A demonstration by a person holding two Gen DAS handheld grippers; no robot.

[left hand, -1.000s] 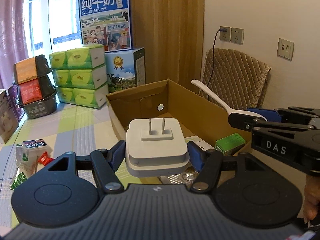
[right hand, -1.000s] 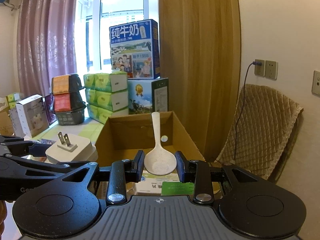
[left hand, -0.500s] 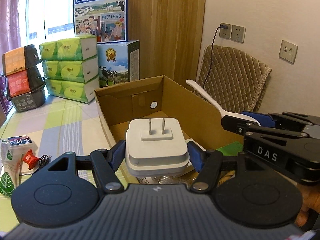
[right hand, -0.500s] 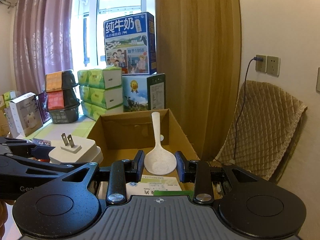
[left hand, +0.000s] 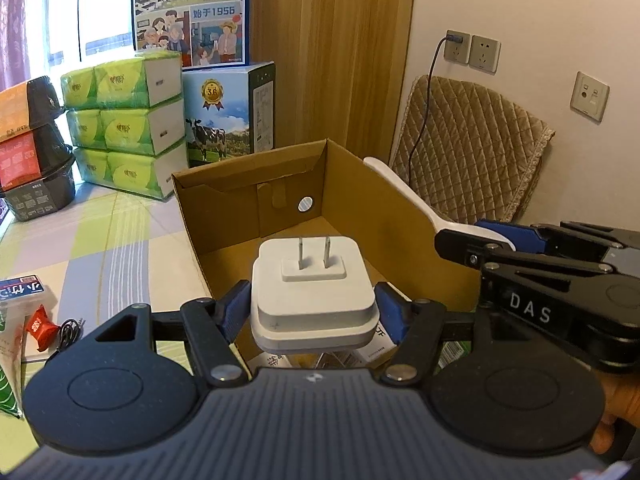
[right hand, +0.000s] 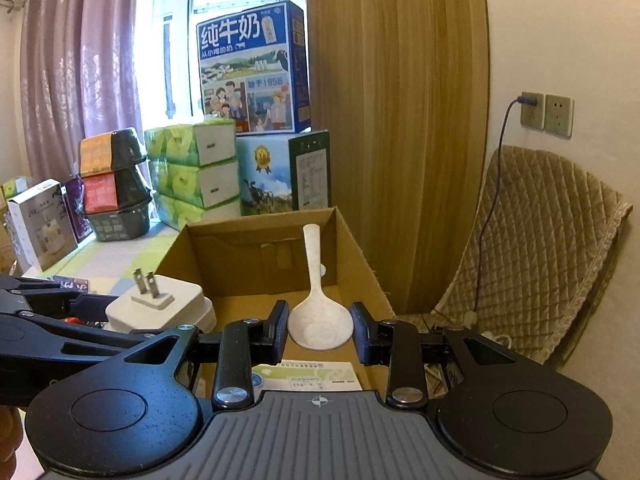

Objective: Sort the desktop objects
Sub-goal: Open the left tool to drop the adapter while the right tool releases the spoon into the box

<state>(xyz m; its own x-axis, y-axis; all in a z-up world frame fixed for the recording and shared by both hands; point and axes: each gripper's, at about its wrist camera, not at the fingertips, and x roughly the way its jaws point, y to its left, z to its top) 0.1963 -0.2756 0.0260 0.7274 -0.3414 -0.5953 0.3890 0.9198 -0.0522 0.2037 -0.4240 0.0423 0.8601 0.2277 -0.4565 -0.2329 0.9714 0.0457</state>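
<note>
A white plug adapter [left hand: 314, 286] is being pinched by the left gripper [left hand: 312, 312] and a white spoon [right hand: 318, 312] by the right gripper [right hand: 320, 330], both over an open cardboard box [left hand: 360, 200] already holding packets. Small items [left hand: 38, 322] are waiting on the table [left hand: 100, 240].

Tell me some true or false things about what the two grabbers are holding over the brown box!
1. The left gripper holds a white square plug adapter with its two metal prongs pointing up. True.
2. The right gripper holds a green tissue pack. False: it holds a white plastic rice spoon.
3. The open brown cardboard box has a small round hole in its far wall. True.
4. The cardboard box has nothing inside. False: printed papers and small packets lie at its bottom.
5. The rice spoon's handle points back toward the right wrist camera. False: it points away.
</note>
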